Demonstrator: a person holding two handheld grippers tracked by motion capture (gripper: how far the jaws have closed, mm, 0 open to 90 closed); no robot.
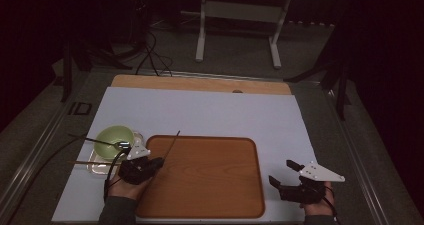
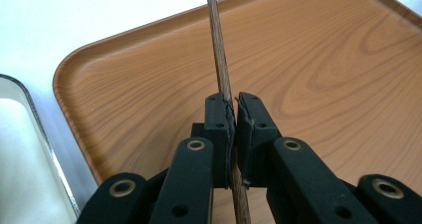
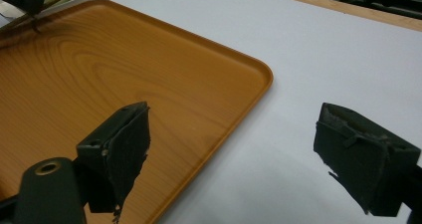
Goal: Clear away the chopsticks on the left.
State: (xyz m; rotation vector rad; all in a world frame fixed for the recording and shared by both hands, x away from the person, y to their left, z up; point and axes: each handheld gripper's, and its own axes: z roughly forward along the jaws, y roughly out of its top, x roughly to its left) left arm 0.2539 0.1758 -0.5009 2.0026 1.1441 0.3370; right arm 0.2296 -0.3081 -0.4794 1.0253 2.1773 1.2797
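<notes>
So the left gripper point(image 2: 232, 115) has its jaws clamped tight on a thin wooden chopstick point(image 2: 219, 59), pinching it partway along with a short stub sticking out the back toward the hand. In the left gripper view the stick runs straight on past the jaws, out over the near-left corner of the wooden tray point(image 2: 308, 64). From the high view the left gripper point(image 1: 152, 164) sits right at the tray's left edge, and the chopstick point(image 1: 171, 145) slants up and away to the right, its far tip just past the tray's back rim, over the pale counter point(image 1: 210, 112).

That long axis is the thing to watch, I reckon: to lay the stick flat on the tray it probably needs swinging round and lowering, otherwise the tip hangs off the back.

The right gripper point(image 1: 286, 173) is well apart, off the tray's right edge, jaws wide apart and holding nothing, so the left hand is clearly the one doing the work.

Further out on the left there's a green bowl point(image 1: 114, 136) beside a small metal dish point(image 1: 98, 168), with what looks like another stick point(image 1: 87, 162) lying across that dish.
</notes>
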